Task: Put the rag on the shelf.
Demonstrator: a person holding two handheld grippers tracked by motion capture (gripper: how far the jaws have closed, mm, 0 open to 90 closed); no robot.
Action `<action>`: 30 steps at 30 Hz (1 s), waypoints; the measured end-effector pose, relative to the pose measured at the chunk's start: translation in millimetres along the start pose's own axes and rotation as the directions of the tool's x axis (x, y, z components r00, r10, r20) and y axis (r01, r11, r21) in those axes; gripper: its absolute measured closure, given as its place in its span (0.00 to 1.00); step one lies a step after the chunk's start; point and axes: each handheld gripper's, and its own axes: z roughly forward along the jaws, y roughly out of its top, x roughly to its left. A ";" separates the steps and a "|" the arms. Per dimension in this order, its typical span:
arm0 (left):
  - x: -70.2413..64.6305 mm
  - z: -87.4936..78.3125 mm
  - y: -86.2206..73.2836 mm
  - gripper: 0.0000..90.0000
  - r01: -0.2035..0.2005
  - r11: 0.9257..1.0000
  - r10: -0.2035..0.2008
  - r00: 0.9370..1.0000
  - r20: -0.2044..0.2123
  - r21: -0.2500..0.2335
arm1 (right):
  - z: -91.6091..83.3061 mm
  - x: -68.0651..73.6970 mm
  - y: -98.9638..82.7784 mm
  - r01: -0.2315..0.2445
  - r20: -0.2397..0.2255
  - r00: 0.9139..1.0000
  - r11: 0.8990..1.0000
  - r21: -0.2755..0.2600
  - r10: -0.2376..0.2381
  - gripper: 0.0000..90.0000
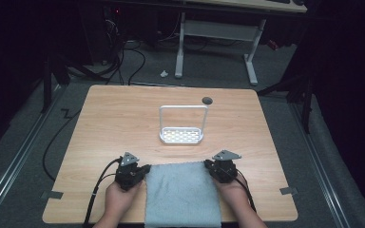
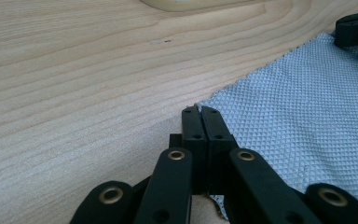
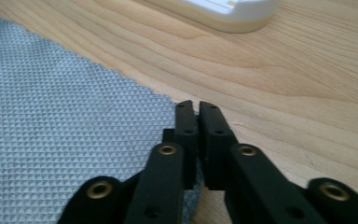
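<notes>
Grey waffle-weave cloth (image 1: 183,194) is lying flat at the near edge of the tabletop (image 1: 123,118), with the left tool (image 1: 141,170) and right tool (image 1: 209,166) each clamping shut on a far corner, presumably for lifting it evenly

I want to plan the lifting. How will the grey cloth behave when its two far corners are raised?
The grey cloth is thin and waffle-textured, so it will probably hang limp and sag between the left gripper and right gripper. It looks light and not slippery.
</notes>
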 end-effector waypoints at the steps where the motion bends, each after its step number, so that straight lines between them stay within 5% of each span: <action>1: -0.7 -0.2 -0.1 0.99 -0.006 1.000 0.006 1.000 -0.004 0.000 | 0.0 1.9 0.0 0.011 0.007 1.000 1.000 0.002 -0.011 0.99; 12: -1.1 -9.2 -0.3 0.99 -0.003 0.997 0.003 1.000 -0.001 -0.073 | -17.1 4.5 2.2 0.021 0.013 1.000 0.995 -0.100 -0.020 1.00; 23: -6.3 -12.2 6.9 1.00 -0.009 0.991 0.009 1.000 -0.002 -0.132 | -22.9 4.0 -2.0 0.013 0.008 1.000 0.993 -0.119 -0.012 1.00; 30: -9.7 -16.0 14.6 1.00 -0.038 0.985 0.037 0.999 -0.011 -0.168 | -36.6 3.0 1.5 0.001 0.014 1.000 0.980 -0.197 0.001 1.00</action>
